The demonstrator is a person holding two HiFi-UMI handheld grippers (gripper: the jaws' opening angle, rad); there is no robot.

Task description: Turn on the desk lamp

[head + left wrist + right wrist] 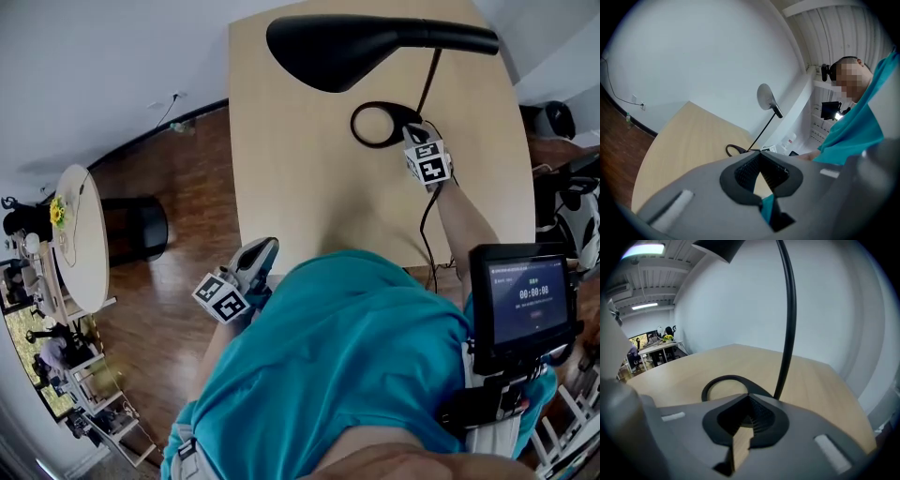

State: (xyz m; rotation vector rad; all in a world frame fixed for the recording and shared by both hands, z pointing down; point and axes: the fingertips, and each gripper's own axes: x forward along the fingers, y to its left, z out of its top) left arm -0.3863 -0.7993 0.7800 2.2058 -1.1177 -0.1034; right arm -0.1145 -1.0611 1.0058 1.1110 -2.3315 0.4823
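A black desk lamp stands on the light wooden table [300,197], its head [347,47] high above its ring-shaped base [378,124]. My right gripper [418,134] sits at the base's right side, where the thin stem rises. In the right gripper view the jaws [749,396] are shut on nothing, just short of the stem [787,324] and the base ring [723,382]. My left gripper [251,272] hangs by the table's front edge near my body. It [760,153] is shut and empty, with the lamp head [765,96] far ahead. No glow shows under the lamp.
The lamp's black cable [427,225] runs off the table's front edge. A small screen showing a timer [527,305] sits at my right side. On the wooden floor to the left stand a round white table [80,234] and a black stool [136,225].
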